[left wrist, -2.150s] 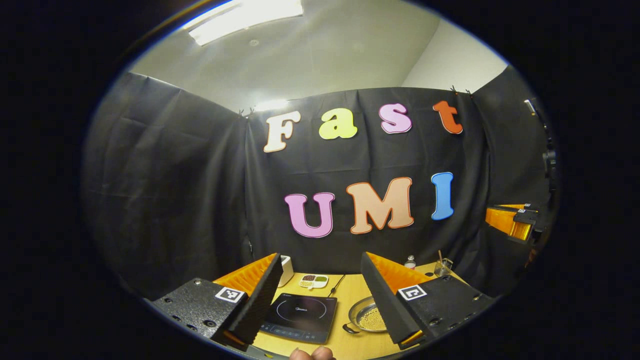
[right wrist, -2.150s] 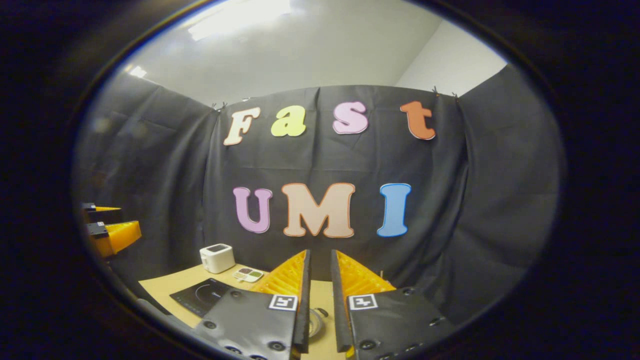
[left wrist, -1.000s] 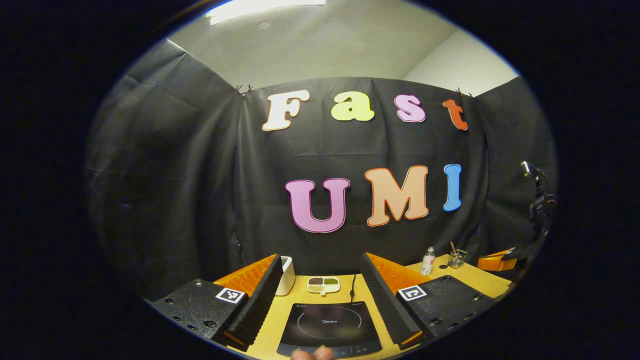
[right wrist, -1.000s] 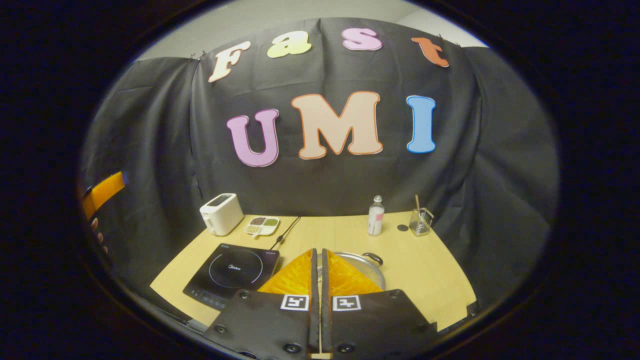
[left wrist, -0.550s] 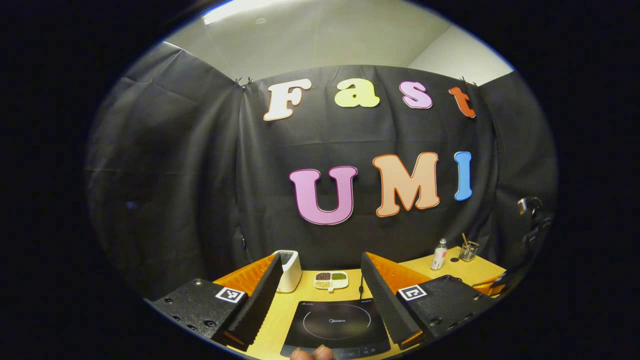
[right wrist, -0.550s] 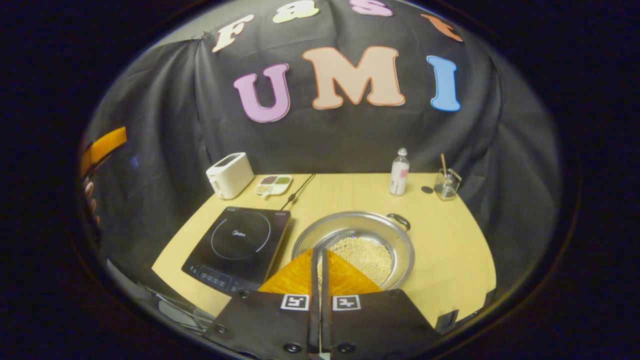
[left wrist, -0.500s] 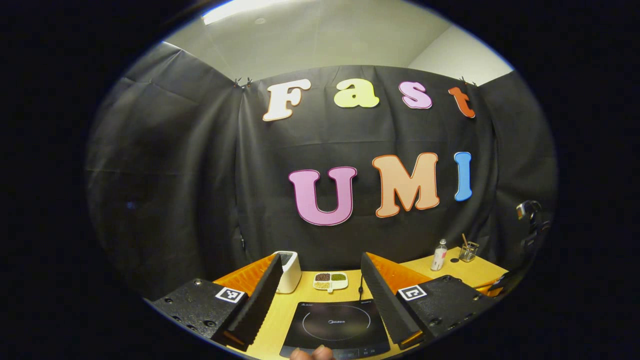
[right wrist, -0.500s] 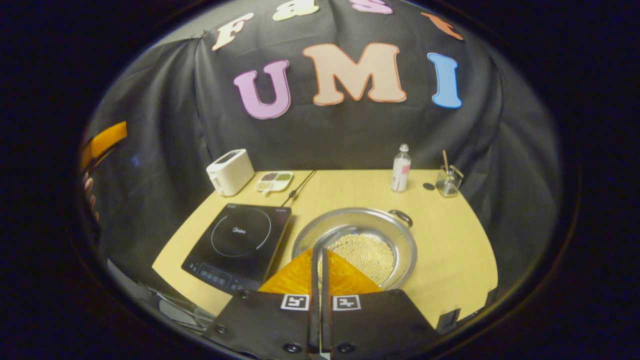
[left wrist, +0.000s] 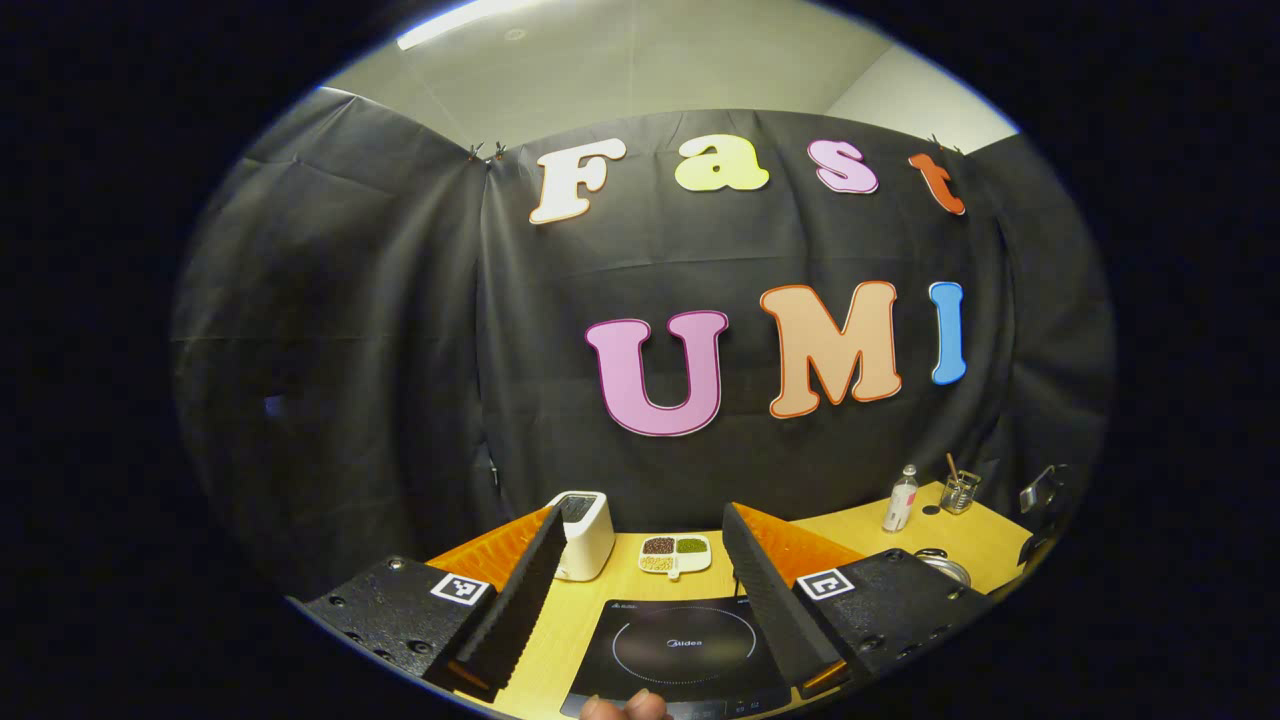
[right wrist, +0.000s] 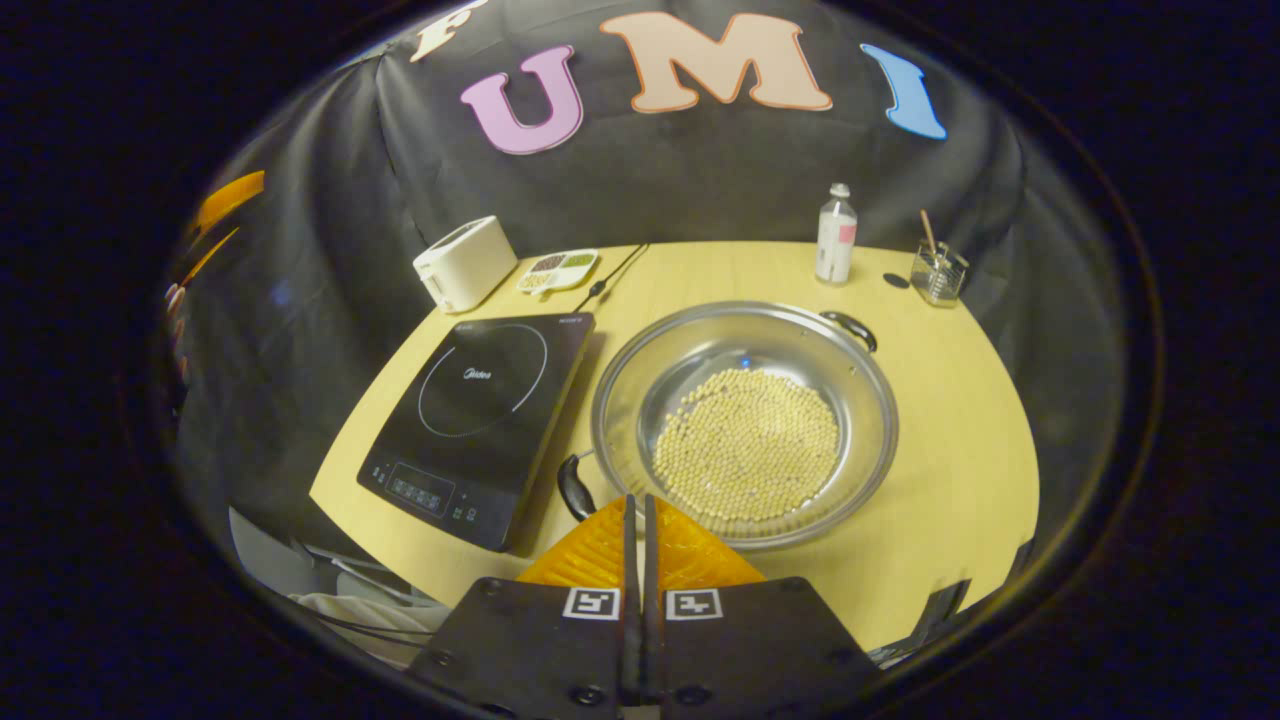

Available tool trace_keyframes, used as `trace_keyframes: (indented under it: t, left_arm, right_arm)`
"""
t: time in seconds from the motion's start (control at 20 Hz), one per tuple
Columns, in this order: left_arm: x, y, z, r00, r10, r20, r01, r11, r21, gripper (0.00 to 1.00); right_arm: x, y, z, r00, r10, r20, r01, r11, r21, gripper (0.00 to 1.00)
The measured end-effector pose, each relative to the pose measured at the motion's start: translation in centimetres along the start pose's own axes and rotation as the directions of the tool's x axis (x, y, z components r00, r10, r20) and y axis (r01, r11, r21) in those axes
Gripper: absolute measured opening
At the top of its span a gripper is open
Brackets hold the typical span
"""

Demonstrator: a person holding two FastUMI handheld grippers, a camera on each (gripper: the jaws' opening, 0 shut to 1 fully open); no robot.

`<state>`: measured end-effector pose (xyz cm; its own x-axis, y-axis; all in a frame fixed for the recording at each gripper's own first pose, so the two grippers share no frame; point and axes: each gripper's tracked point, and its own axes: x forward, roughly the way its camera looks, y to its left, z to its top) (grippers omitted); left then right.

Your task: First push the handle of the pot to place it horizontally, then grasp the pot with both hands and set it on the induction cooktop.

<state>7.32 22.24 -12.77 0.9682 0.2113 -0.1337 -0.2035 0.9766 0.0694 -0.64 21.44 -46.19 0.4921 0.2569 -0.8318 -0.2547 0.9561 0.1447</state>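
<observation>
Right gripper point(right wrist: 635, 515), fingers pressed together on nothing, had dipped from facing the booth wall to hang just above the near black handle point(right wrist: 572, 487) of the bean-filled steel pot point(right wrist: 745, 420), so the push looked about to begin. That pot sat on the table point(right wrist: 950, 400) just beside the induction cooktop point(right wrist: 480, 420). Left gripper point(left wrist: 640, 575) hovered level, fingers spread wide, aimed over the cooktop.

In the right gripper view, the pot point(right wrist: 745, 425) is set on the table point(right wrist: 960, 420) at the cooktop's point(right wrist: 480, 420) three o'clock. A toaster point(right wrist: 465, 262) and dish point(right wrist: 557, 269) are found at twelve o'clock behind the cooktop, a bottle point(right wrist: 836, 234) and glass point(right wrist: 939, 272) behind the pot.
</observation>
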Motion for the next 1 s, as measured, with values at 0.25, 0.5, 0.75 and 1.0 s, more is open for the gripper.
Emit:
trace_keyframes:
  t: [0.25,0.5,0.75,1.0]
  left_arm:
    - [1.6,0.7,-1.2,0.997,-0.074,0.000,0.074,0.997,0.009,0.97]
    - [2.7,1.2,-3.6,0.991,-0.136,-0.009,0.135,0.990,-0.039,0.95]
    - [3.7,2.9,-4.6,0.988,-0.156,-0.023,0.154,0.986,-0.063,0.96]
    - [4.7,3.2,-5.2,0.978,-0.209,-0.009,0.208,0.976,-0.058,0.95]
  right_arm:
    - [2.1,0.5,-3.4,0.990,-0.069,-0.121,0.068,0.998,-0.015,0.03]
    - [4.9,0.7,-4.6,0.977,-0.131,-0.170,0.130,0.991,-0.018,0.03]
    - [6.2,1.0,-4.3,0.964,-0.187,-0.191,0.191,0.982,0.000,0.05]
    - [6.7,2.0,-3.8,0.950,-0.245,-0.192,0.248,0.969,-0.009,0.00]
